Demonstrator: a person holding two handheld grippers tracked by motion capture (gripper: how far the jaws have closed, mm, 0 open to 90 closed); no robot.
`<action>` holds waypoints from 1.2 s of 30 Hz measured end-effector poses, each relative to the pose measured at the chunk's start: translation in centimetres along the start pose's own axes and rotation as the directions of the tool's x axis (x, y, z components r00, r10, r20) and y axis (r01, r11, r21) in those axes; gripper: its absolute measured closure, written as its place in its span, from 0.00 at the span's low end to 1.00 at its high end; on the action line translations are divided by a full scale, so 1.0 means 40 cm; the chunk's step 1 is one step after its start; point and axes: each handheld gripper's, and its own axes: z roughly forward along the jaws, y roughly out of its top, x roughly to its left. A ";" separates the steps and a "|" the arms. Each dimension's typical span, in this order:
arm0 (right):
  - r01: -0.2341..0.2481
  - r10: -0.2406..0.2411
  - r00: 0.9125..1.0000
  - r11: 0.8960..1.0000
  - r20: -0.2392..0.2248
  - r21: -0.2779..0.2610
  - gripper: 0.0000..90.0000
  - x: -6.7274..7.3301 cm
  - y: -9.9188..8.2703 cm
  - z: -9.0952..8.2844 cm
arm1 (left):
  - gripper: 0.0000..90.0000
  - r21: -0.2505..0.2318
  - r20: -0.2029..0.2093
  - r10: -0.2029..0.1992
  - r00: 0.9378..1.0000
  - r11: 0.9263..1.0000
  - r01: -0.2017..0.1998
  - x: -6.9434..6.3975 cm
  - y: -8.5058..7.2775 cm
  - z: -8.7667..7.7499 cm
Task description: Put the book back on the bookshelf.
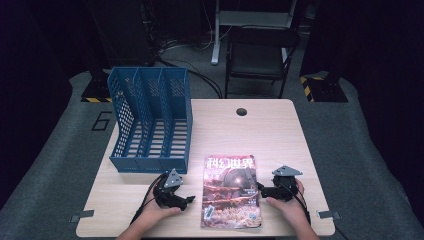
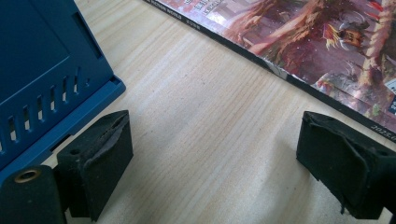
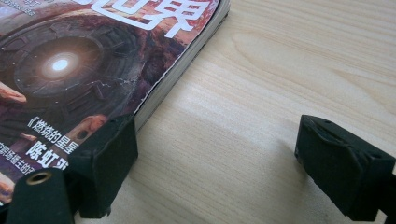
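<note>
surface (image 1: 280, 135): pale wood grain, matt, smooth | magazine (image 1: 231, 192): paper, glossy printed cover | file rack (image 1: 150, 117): blue plastic, slotted walls, slight sheen | jaws: black foam-like pads, matt, rough, frayed edges | floor (image 1: 360, 150): grey carpet, matt

One magazine (image 1: 231, 192), one file rack (image 1: 150, 120), two tools.

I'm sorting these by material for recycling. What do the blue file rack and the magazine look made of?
The blue file rack looks like moulded plastic with a dull sheen: one even colour, slotted walls and thin dividers. The magazine looks like paper with a glossy printed cover: light glints off it, and stacked page edges show along its side in the right gripper view.
</note>
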 end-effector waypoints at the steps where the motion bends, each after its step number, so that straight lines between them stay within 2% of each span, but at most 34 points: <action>1: 0.000 0.000 1.000 1.000 0.000 0.000 0.14 0.000 0.000 0.000 | 0.12 0.005 0.000 0.002 1.000 1.000 -0.002 0.000 0.001 0.000; 6: 0.010 -0.010 1.000 1.000 -0.004 0.004 0.14 0.001 -0.007 -0.009 | 0.12 0.010 0.015 -0.007 1.000 1.000 0.007 -0.001 0.002 0.000; 8: -0.008 0.008 1.000 1.000 -0.005 -0.002 0.14 0.005 -0.009 -0.009 | 0.12 0.010 0.016 -0.001 1.000 1.000 0.001 -0.001 0.003 0.001; 9: -0.008 0.008 1.000 1.000 -0.005 -0.002 0.14 0.005 -0.008 -0.009 | 0.12 0.001 0.009 -0.009 1.000 1.000 0.009 -0.004 0.003 0.003; 16: -0.003 0.003 1.000 1.000 -0.005 -0.001 0.15 0.005 -0.008 -0.009 | 0.12 0.004 0.006 -0.006 1.000 1.000 0.006 -0.005 0.004 0.004; 20: -0.005 0.005 1.000 1.000 -0.011 0.019 0.25 0.003 -0.004 -0.020 | 0.12 0.004 0.006 -0.004 1.000 1.000 0.004 -0.005 0.005 0.005; 22: -0.017 0.018 1.000 0.999 -0.010 0.047 0.29 0.007 0.000 -0.027 | 0.12 -0.002 0.006 -0.012 1.000 1.000 0.012 -0.007 0.005 0.005; 23: -0.005 0.005 1.000 0.999 -0.009 0.042 0.31 0.006 0.001 -0.028 | 0.12 -0.002 0.006 -0.013 1.000 1.000 0.013 -0.007 0.005 0.005; 27: -0.032 0.033 0.999 0.998 -0.019 0.060 0.39 0.011 0.008 -0.033 | 0.12 -0.004 0.001 -0.014 1.000 1.000 0.014 -0.007 0.005 0.006; 28: -0.051 0.051 0.999 0.997 -0.001 0.055 0.42 0.009 0.011 -0.037 | 0.13 -0.005 0.001 -0.015 1.000 1.000 0.015 -0.007 0.005 0.006; 30: -0.059 0.059 0.998 0.997 -0.005 0.047 0.42 0.006 0.011 -0.039 | 0.13 -0.005 0.000 -0.016 1.000 1.000 0.016 -0.008 0.005 0.006; 32: -0.090 0.091 0.996 0.995 -0.012 0.036 0.44 0.006 0.016 -0.053 | 0.13 -0.005 -0.003 -0.020 1.000 1.000 0.019 -0.009 0.005 0.006; 36: -0.102 0.102 0.995 0.995 -0.017 0.013 0.44 0.017 0.022 -0.065 | 0.13 -0.005 -0.007 -0.023 1.000 1.000 0.023 -0.010 0.005 0.006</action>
